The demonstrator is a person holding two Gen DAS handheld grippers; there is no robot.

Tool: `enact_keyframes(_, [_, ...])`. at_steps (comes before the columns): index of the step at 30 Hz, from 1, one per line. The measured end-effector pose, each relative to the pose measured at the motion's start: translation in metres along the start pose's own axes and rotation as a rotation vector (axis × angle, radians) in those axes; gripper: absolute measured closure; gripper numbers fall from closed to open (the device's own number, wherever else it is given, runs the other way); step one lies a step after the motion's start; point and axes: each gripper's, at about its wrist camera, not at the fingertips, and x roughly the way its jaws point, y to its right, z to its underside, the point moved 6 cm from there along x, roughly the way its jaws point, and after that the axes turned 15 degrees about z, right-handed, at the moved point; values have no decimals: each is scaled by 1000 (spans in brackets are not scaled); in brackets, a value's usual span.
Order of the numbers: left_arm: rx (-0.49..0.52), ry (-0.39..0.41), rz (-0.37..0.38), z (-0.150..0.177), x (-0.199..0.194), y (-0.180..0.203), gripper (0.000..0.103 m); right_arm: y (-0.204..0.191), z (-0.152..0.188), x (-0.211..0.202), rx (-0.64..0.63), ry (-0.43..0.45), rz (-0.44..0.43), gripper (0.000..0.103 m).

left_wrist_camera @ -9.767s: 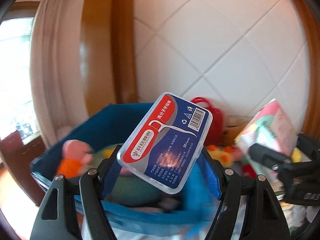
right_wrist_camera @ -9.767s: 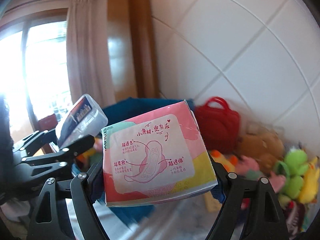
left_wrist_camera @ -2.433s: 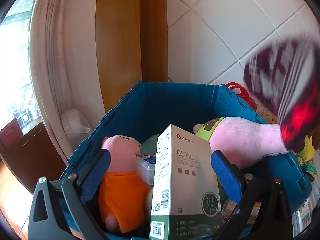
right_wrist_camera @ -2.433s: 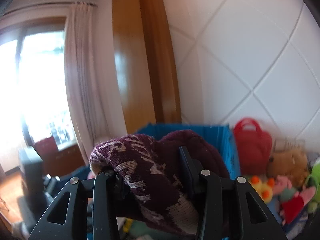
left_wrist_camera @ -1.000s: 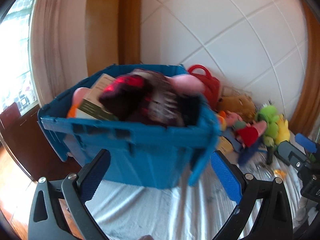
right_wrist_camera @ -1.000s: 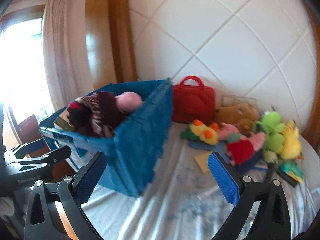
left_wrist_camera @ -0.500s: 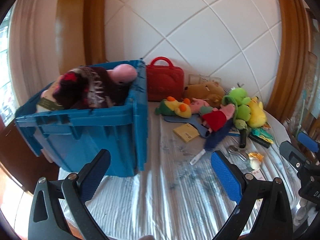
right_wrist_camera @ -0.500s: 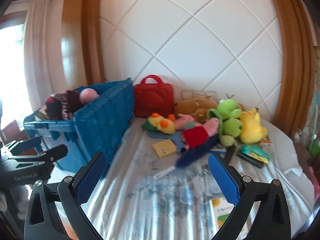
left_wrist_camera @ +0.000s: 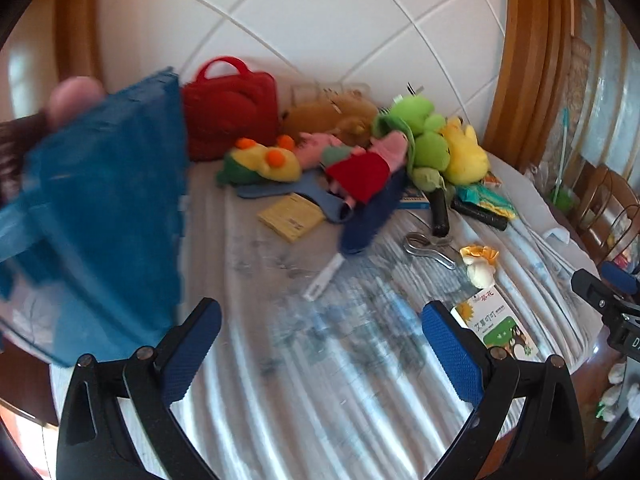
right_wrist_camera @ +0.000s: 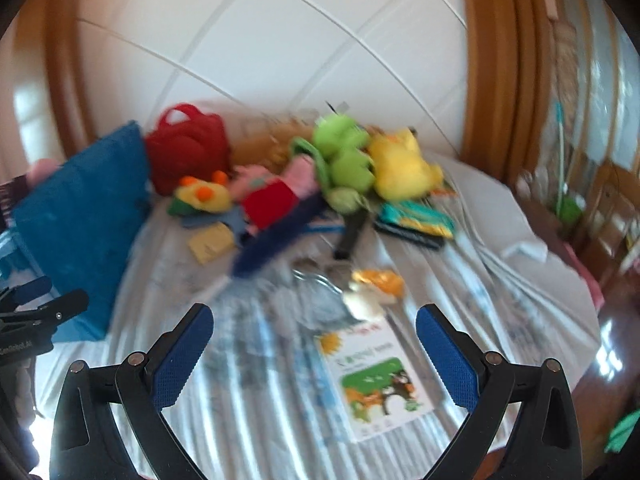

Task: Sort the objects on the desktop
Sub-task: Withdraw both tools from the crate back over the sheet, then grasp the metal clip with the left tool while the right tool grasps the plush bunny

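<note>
Desktop objects mostly unsorted: plush toys (left_wrist_camera: pixel 424 140), red bag (left_wrist_camera: pixel 232 108), yellow pad (left_wrist_camera: pixel 291 216), booklet (right_wrist_camera: pixel 376 376) lie on cloth right of blue bin (left_wrist_camera: pixel 104 208), which holds some stuff. My left claw (left_wrist_camera: pixel 320 344) & right claw (right_wrist_camera: pixel 316 344) gape wide, nothing held.
</note>
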Motion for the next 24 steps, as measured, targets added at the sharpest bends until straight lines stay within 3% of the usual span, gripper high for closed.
enact_keyframes(7, [-54,-94,5,-24,110,43,1,56,-22,103,-33,-107,-1,1])
enact_keyframes(9, [-77,-112,4,-29,136,54,1,64,-27,131,-76,-144,-26,11])
enact_keyframes(11, [-84,-145,-2,-29,161,64,1,69,-29,157,-112,-180,-52,33])
enact_keyframes(14, [-95,-203,-20,-24,190,69,6,70,-23,187,-127,-239,-108,38])
enact_keyframes(21, [-98,-241,-63,-22,206,49,6,35,0,222,-142,-351,-187,38])
enact_keyframes(24, [-67,-249,-47,-26,211,43,6,22,8,233,-133,-382,-173,38])
